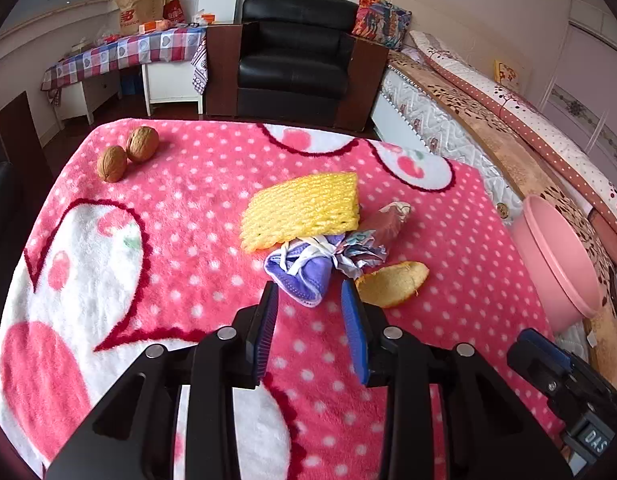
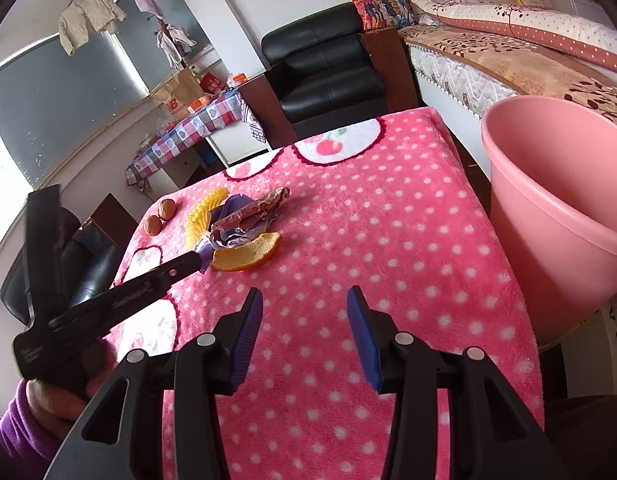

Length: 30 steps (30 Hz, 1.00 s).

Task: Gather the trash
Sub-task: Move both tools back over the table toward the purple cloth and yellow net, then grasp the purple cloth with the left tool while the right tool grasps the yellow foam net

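That trash pile (image 1: 308,236) sits mid-blanket, and your left gripper (image 1: 310,294) is nosed right up at its near edge, jaws spread with nothing between the pads, the purple wrapper (image 1: 298,276) just ahead of the tips. Looks like all light, squashy stuff: the yellow foam net (image 1: 300,212) will crush and spring back, the crumpled paper (image 1: 360,250) is flimsy, and the orange peel (image 1: 392,282) at about 4 o'clock from the pile is stiffer but curved, so I'd pinch it across an edge. For the wrapper, grab the bunched knot in the middle, not a loose flap. Your right gripper (image 2: 304,300) is also open and empty, hovering over bare blanket (image 2: 388,240), with the pink bin (image 2: 556,208) at its 2 o'clock. The two walnuts (image 1: 128,152) sit well apart at the pile's 10 o'clock.
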{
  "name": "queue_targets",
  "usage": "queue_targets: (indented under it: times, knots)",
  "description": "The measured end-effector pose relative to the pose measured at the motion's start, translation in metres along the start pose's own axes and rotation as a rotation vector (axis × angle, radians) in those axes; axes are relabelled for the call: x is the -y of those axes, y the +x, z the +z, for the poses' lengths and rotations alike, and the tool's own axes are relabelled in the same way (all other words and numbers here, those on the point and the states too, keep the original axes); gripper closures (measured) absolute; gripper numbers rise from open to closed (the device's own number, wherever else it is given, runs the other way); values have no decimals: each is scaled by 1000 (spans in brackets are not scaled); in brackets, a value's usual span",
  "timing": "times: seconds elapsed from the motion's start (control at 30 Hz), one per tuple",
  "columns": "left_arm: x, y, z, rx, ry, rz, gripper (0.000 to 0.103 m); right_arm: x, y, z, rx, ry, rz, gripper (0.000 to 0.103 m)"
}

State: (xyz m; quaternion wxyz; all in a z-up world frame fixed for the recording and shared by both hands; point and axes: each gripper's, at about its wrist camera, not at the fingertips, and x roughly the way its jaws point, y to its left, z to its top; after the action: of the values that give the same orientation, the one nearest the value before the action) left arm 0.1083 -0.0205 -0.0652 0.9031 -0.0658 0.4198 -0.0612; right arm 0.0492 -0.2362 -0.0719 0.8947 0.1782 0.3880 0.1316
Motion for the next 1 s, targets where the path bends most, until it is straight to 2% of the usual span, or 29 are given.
queue_targets:
  times: [0.1,0.17,0.2,0.27,0.47,0.63,0.73,0.83,1.0]
  knots:
    - [2,12,3,-9,-2,24,70,1,0,0,0,3,7,60]
    - [2,17,3,-6,-6,39,80,1,1,1,-5,6,8,60]
    - [1,19,3,-11,-10,35,81,1,2,0,-7,8,9,60]
    - [1,16,1,-3,-5,23,89,1,3,0,-12,11,8,60]
    - [-8,-11,-11,8,-21,-27,90,0,13,1,-58,7,-15,59]
    - [-26,-32,-35,-27,-59,-57,90,-3,21,2,-99,-14,-46,59]
    - [-38,-43,-49,-45,-69,-66,90,-15,20,1,-88,-64,-66,59]
    - [-44,-49,-59,-55,-66,-84,90,-26,19,4,-72,-62,-24,59]
    - [-50,-58,-69,-65,-60,-116,90,-62,24,10,-96,-108,61,59]
